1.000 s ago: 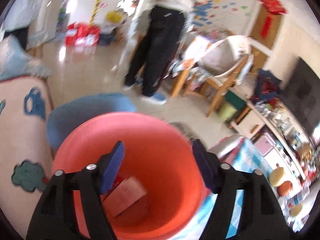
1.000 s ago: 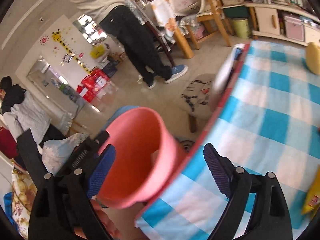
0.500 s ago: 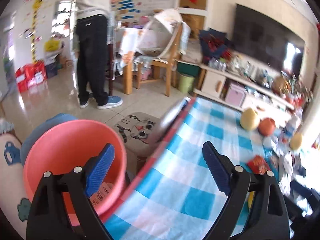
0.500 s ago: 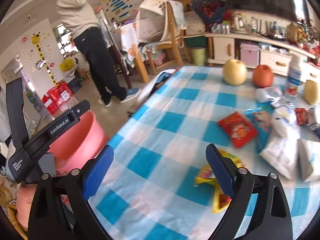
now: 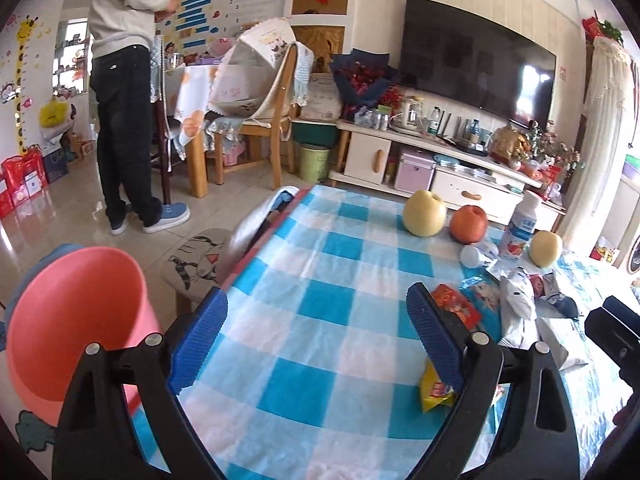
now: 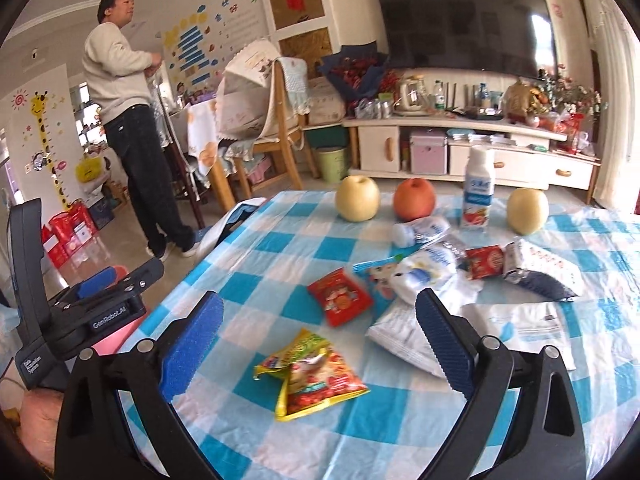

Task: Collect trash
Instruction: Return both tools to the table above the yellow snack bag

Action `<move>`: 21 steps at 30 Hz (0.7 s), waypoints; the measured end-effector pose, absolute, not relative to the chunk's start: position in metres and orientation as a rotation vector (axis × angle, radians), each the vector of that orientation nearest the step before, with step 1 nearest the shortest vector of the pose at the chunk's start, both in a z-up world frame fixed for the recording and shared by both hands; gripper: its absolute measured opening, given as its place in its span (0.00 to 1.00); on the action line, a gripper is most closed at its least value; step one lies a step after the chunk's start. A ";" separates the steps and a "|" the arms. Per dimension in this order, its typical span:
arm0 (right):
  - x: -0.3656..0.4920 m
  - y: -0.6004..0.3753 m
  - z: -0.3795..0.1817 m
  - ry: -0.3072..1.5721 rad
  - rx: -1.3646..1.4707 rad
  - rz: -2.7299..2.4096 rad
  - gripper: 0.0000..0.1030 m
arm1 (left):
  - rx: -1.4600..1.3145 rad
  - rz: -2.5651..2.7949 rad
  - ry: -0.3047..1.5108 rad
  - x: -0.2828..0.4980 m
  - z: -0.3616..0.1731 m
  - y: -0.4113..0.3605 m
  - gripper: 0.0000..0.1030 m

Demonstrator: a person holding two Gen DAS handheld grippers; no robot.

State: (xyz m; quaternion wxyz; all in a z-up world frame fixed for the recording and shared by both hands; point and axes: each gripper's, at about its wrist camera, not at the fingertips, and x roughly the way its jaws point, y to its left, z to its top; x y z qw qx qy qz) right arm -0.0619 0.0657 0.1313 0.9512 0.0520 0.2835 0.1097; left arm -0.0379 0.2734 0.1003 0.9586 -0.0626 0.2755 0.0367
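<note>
Sunlit and cluttered, the living room holds a worktop point(image 6: 288, 216) draped in a blue-and-white checked cloth, with a dark television and a low cream cabinet behind it and a person in a pale sweater standing by the wooden chairs. Both tools hang above the near edge of the cloth. The left tool point(image 5: 316, 340) is released, its blue pads spread wide with nothing between them; the right tool point(image 6: 320, 332) is likewise spread and empty.

Trash lies scattered on the cloth. A crumpled yellow-and-red snack wrapper point(image 6: 312, 376) lies nearest, just ahead of the right tool's jaws. Beyond it are a flat red snack packet point(image 6: 340, 296), a blue-and-white cartoon wrapper point(image 6: 376, 276), several crinkled white plastic bags point(image 6: 424, 272), a smaller red packet point(image 6: 486, 262) and a white-and-navy pouch point(image 6: 536, 268). A small white bottle lying on its side point(image 6: 420, 230) is close to the fruit.

Off the left edge of the worktop, lower than the cloth, is a round pink plastic bucket point(image 5: 76, 320), presumably the bin; its inside cannot be seen from here.

Judging by the spread of litter, most of the collecting is left to do. Two yellow pears, a red apple and an upright white drink bottle point(image 6: 478, 192) stand at the far side and probably are not trash. The yellow-and-red wrapper looks the likeliest next pick.
</note>
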 end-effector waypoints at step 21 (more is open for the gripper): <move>-0.068 -0.002 0.122 0.533 0.038 0.066 0.93 | -0.102 -0.126 0.615 -0.032 0.090 0.184 0.89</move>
